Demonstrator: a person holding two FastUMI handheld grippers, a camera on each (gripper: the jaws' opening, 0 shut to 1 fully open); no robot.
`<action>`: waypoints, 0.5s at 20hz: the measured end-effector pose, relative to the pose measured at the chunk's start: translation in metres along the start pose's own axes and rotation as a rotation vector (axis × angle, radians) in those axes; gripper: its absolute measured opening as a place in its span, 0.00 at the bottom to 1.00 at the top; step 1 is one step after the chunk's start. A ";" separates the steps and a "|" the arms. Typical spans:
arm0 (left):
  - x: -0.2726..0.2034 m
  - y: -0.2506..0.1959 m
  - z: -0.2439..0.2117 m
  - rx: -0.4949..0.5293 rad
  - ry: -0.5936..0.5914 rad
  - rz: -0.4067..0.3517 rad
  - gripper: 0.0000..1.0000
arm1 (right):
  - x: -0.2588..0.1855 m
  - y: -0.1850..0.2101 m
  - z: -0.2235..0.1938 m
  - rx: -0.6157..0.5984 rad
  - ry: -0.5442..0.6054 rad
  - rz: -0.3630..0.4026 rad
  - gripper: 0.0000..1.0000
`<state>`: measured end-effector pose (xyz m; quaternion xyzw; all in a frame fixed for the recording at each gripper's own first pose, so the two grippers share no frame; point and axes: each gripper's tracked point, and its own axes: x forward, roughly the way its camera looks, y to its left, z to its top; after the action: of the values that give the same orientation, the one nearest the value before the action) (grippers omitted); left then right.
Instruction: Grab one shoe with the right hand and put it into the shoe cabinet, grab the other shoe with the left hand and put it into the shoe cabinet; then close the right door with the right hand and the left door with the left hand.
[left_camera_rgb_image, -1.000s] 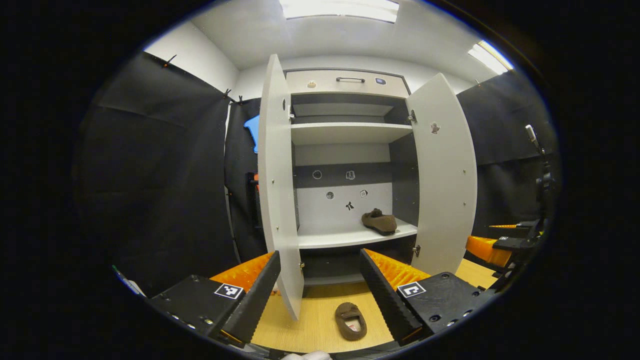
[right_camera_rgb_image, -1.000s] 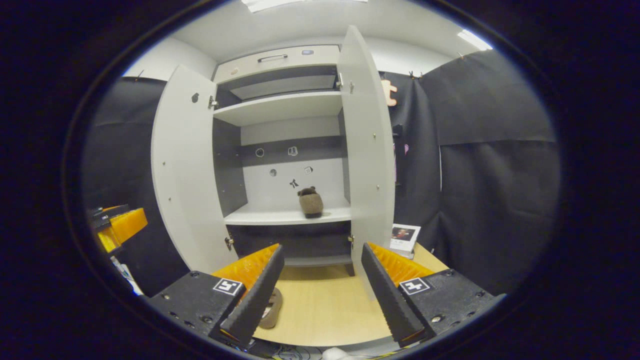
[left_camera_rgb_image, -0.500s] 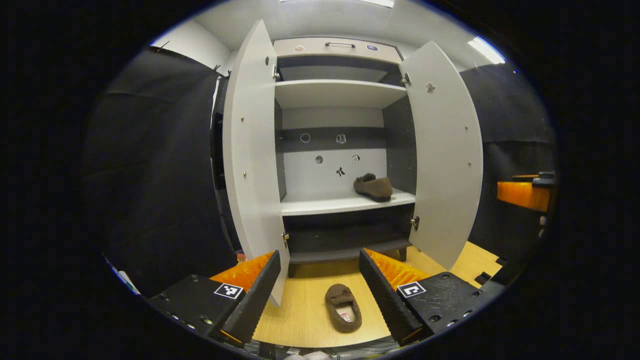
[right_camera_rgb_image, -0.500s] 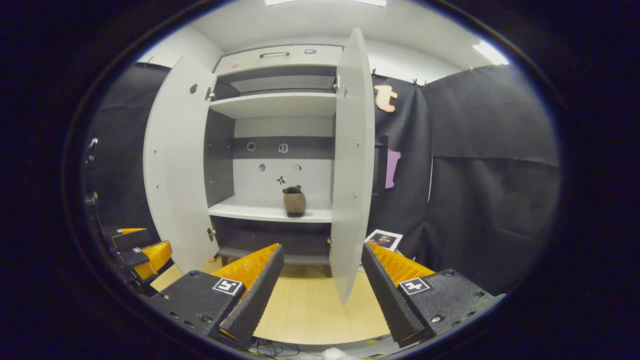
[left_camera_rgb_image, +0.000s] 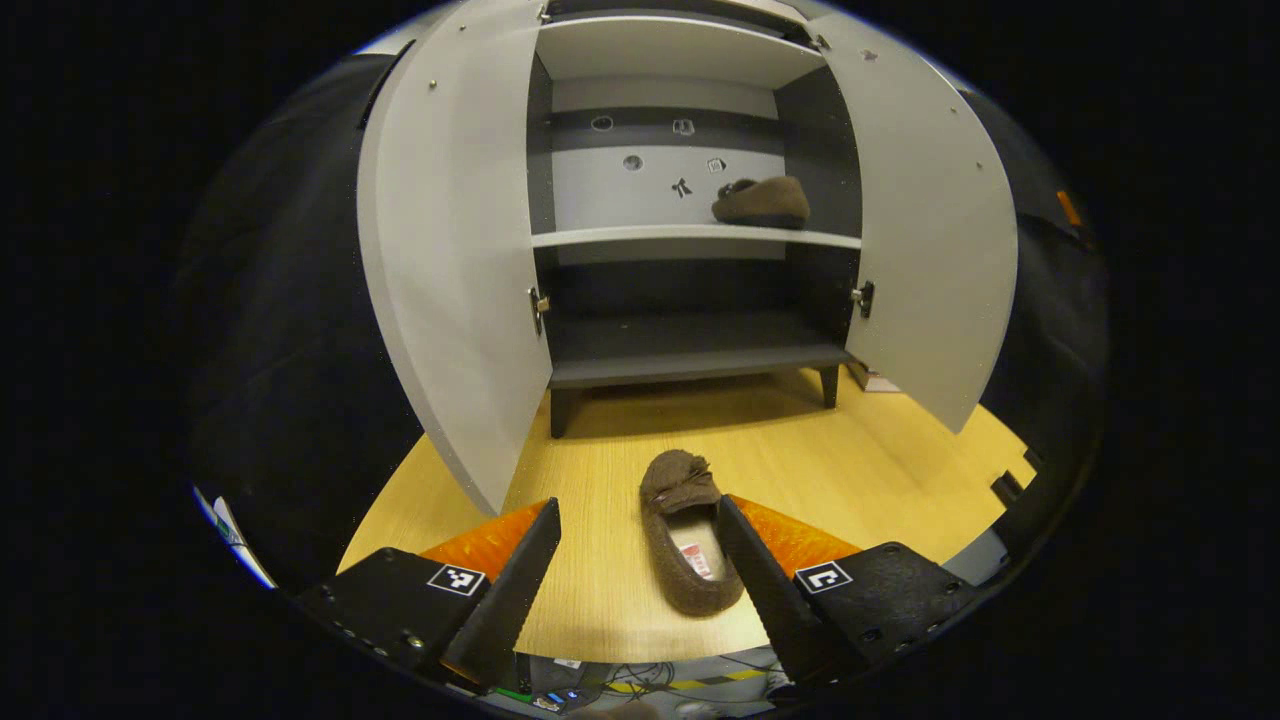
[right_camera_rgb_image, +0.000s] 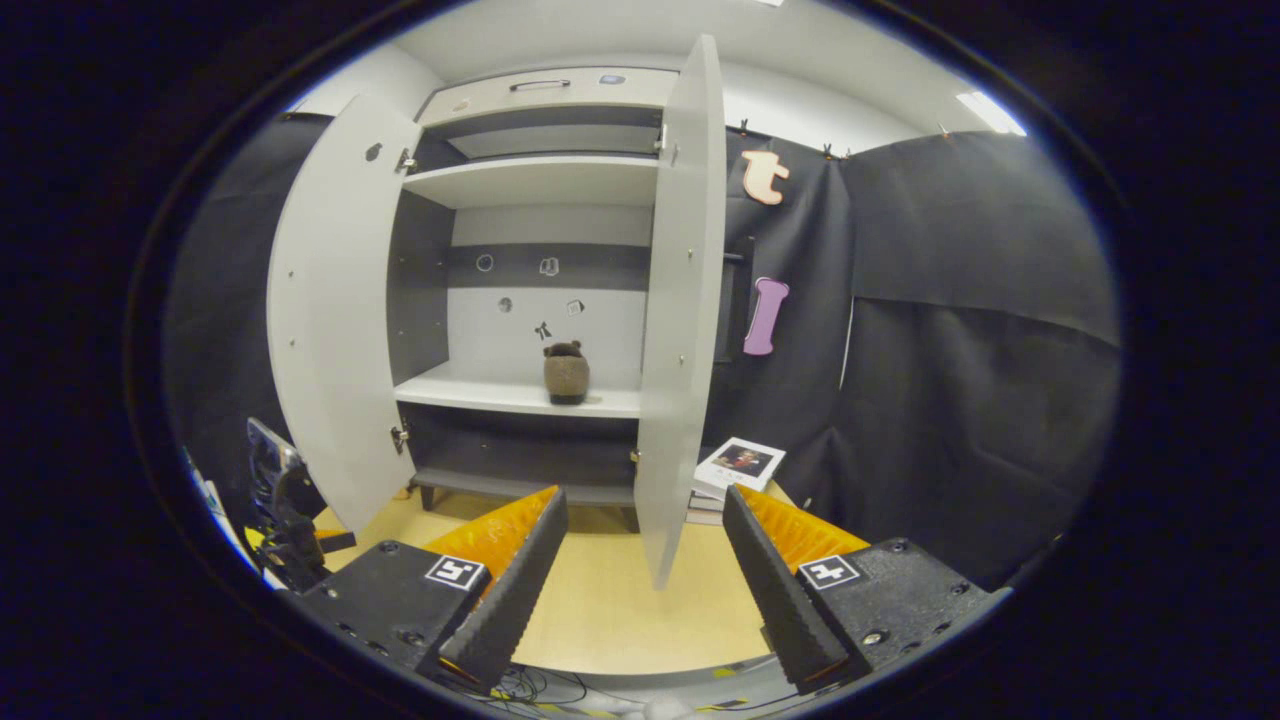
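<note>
Nearest in the left gripper view, the left gripper is spread wide with nothing held, and a brown shoe lies on the light wooden floor between its fingers, closer to the right one, heel near and toe pointing away toward the cabinet. Half a second ago that shoe sat smaller and lower between the fingers; the view has since tipped down and closed on it, and the upper shelves have slid out of sight. Beyond the shoe, the shoe cabinet stands with the left door and the right door both swung open, the left door's lower edge reaching the floor just left of the shoe. On the white shelf the other brown shoe rests at the right side. In the right gripper view, the right gripper is also wide open and empty, with the right door edge-on straight ahead between its fingers. A small picture card leans by the black cloth to the right of the cabinet.
</note>
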<state>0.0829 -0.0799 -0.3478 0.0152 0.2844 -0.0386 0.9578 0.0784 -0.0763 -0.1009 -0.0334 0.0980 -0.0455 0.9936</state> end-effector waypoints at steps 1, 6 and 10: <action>0.012 -0.002 -0.010 -0.001 0.022 -0.009 0.97 | 0.002 -0.002 -0.001 -0.005 0.007 -0.006 0.99; 0.053 -0.002 -0.043 -0.015 0.113 -0.031 0.96 | 0.014 -0.014 0.001 -0.013 0.042 -0.028 0.99; 0.091 0.006 -0.059 -0.030 0.163 -0.022 0.97 | 0.020 -0.023 -0.004 0.007 0.072 -0.045 0.99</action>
<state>0.1272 -0.0773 -0.4465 0.0008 0.3623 -0.0436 0.9310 0.0953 -0.1012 -0.1068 -0.0306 0.1330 -0.0693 0.9882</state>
